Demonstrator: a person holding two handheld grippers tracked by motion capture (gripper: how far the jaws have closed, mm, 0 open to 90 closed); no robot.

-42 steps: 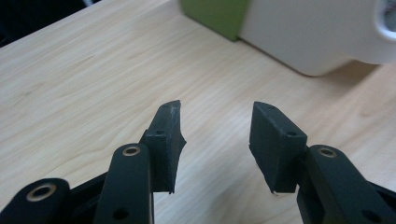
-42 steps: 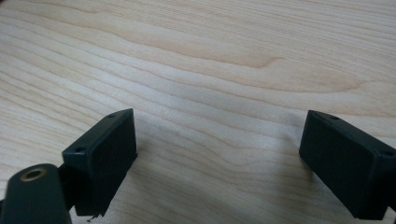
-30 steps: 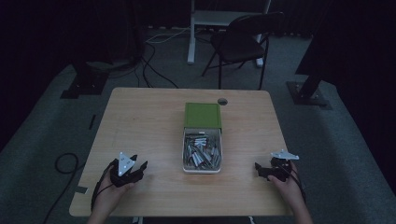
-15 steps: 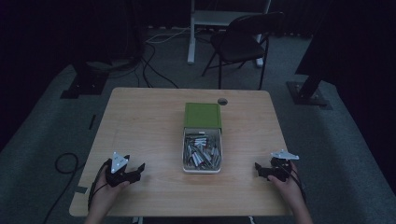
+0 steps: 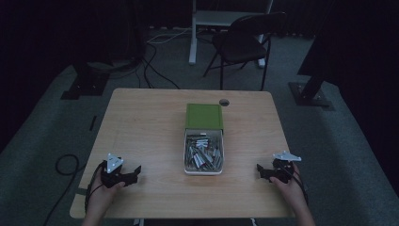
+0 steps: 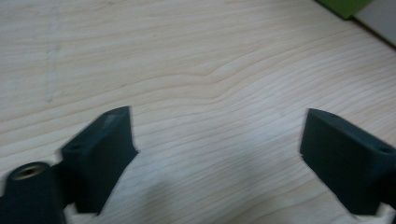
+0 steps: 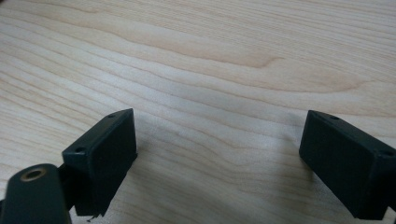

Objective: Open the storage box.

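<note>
On the wooden table [image 5: 150, 127] sits a white tray [image 5: 203, 172] of several small metal pieces, part-way out of a green box [image 5: 203, 116]. My left gripper [image 5: 135, 172] rests near the front left edge and points right toward the tray. Its jaws have just been opening and now stand open on bare wood [image 6: 217, 116], nothing between them. A corner of the green box [image 6: 348, 5] shows far off in the left gripper view. My right gripper [image 5: 260, 171] lies at the front right, pointing left, open [image 7: 219, 116] over bare wood.
A round cable hole [image 5: 224, 102] sits near the table's far edge. Beyond the table stand a dark folding chair [image 5: 244, 42] and a white post [image 5: 193, 33]. Cables [image 5: 66, 165] lie on the floor at left.
The left gripper has slid left and slightly toward the table's front edge, turned to point right, and its jaws have spread wider. The right gripper has stayed put.
</note>
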